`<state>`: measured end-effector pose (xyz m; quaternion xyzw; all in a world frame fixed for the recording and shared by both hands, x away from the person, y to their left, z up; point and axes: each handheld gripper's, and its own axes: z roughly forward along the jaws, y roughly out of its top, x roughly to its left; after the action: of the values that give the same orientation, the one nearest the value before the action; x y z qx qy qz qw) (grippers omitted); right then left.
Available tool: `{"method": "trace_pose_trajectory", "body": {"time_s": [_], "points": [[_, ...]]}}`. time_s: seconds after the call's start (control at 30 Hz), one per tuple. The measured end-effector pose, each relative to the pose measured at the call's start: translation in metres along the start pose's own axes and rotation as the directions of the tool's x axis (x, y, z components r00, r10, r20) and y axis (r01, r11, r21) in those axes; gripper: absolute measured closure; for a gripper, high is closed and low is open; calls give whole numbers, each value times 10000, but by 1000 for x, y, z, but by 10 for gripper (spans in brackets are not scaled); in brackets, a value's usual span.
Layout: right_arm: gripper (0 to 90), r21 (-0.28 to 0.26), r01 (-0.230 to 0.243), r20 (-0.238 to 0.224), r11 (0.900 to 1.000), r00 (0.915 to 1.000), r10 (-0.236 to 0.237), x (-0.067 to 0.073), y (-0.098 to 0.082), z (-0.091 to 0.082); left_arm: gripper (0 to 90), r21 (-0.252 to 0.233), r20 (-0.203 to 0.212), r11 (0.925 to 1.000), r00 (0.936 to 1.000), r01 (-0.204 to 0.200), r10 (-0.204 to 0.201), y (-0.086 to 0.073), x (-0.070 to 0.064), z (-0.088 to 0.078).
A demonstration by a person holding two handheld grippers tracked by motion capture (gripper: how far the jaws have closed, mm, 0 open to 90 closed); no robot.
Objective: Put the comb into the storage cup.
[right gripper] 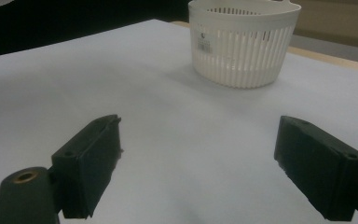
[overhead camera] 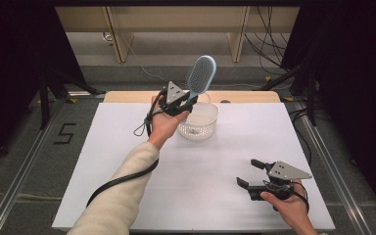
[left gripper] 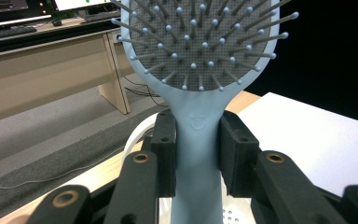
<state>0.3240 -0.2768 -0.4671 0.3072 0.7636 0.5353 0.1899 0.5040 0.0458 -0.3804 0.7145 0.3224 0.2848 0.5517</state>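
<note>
left hand-held gripper (overhead camera: pixel 183 100) clamps smooth blue paddle hairbrush (overhead camera: pixel 201 74) | right hand-held gripper (overhead camera: pixel 249 175) released | slotted white basket (overhead camera: pixel 201 122)

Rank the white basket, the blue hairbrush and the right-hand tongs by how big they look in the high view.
1. Right tongs and hairbrush: alike, unsure, since the tongs lie nearer the camera.
2. Basket: looks smallest, though partly hidden.

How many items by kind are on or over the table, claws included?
Hairbrush, light blue, clamped by its handle above the basket: 1
Basket, white slotted plastic, on the table: 1
Claws: 2, namely the left claw shut on the hairbrush and the right claw open with nothing between its jaws
Total: 4
</note>
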Motion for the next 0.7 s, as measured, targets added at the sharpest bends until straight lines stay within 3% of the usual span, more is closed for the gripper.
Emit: {"method": "trace_pose_trajectory", "body": {"time_s": [0.7], "points": [[154,-47,-18,11,10000,10000,18,-1,0,0,698,108,24,9999,10000,51,-51,-2,0,7]]}}
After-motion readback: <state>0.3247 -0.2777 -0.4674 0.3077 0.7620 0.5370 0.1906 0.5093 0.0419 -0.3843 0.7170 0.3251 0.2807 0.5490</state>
